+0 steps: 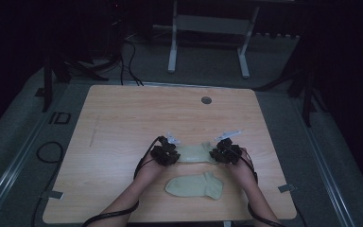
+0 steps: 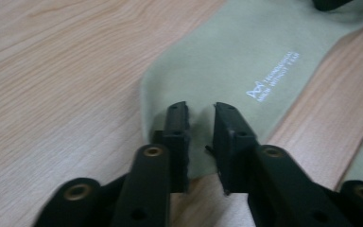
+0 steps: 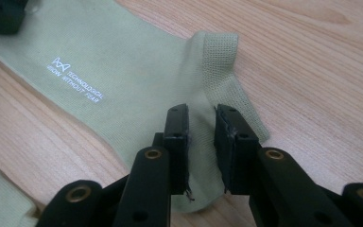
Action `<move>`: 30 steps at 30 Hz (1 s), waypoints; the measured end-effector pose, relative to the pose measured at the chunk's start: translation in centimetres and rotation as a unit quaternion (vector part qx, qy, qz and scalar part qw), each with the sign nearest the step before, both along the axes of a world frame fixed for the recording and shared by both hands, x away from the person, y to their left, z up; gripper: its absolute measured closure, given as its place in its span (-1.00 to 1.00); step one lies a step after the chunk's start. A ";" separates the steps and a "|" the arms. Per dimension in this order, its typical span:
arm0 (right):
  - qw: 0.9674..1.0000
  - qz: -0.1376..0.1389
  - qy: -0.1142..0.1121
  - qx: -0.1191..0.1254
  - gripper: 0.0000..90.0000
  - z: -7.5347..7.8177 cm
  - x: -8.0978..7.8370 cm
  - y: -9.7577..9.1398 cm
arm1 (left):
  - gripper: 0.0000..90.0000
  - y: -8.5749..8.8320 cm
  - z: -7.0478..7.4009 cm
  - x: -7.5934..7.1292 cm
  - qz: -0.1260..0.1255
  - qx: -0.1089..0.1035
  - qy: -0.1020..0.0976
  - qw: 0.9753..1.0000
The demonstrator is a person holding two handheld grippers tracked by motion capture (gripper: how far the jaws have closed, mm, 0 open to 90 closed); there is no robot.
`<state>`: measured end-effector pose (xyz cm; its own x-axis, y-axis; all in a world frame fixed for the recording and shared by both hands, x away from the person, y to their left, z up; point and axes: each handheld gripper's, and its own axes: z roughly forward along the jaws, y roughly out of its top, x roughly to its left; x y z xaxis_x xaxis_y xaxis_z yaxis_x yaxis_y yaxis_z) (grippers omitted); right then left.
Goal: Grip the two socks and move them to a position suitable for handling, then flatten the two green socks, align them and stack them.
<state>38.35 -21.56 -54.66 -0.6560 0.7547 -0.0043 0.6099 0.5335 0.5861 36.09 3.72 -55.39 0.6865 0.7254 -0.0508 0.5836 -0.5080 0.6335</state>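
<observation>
Sock (image 1: 194,153), pale green, lies stretched flat on the wooden tabletop (image 1: 123,123) in the high view, spanning the gap between the left gripper (image 1: 170,150) and the right gripper (image 1: 221,150), one at each end. A second sock (image 1: 194,185) of the same colour lies just nearer the person, between the forearms.

In the left gripper view, the left gripper (image 2: 201,127) has its jaws parted by a narrow gap over the rounded end of the sock (image 2: 246,61); the cloth lies flat beneath them and is not pinched. White lettering (image 2: 272,75) is printed on the sock.

In the right gripper view, the right gripper (image 3: 202,130) likewise has its jaws slightly apart, straddling a raised fold of the sock (image 3: 123,80) near its ribbed cuff (image 3: 222,52); the pads do not clamp the fabric.
</observation>
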 end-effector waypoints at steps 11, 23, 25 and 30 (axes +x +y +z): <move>0.999 0.011 -0.001 0.044 -0.12 2.3 -1.2 -0.3 | 0.11 0.1 2.6 -1.1 -0.007 -0.023 -0.009 1.000; 0.998 0.029 -0.013 0.047 -0.22 4.3 -4.4 -1.7 | -0.07 1.0 4.7 -4.4 -0.018 -0.038 -0.015 0.999; 0.998 0.030 -0.016 0.048 -0.22 4.5 -4.9 -1.9 | -0.11 1.1 4.9 -4.9 -0.017 -0.041 -0.018 0.999; 0.999 0.030 -0.017 0.042 -0.20 4.6 -6.1 -2.2 | -0.12 1.5 5.1 -6.2 -0.022 -0.046 -0.019 0.998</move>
<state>32.23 -23.72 -50.02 -0.7008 0.7126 0.0338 0.5569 0.5168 0.6502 29.85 5.24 -50.27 0.7206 0.6877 -0.0888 0.5359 -0.4711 0.7007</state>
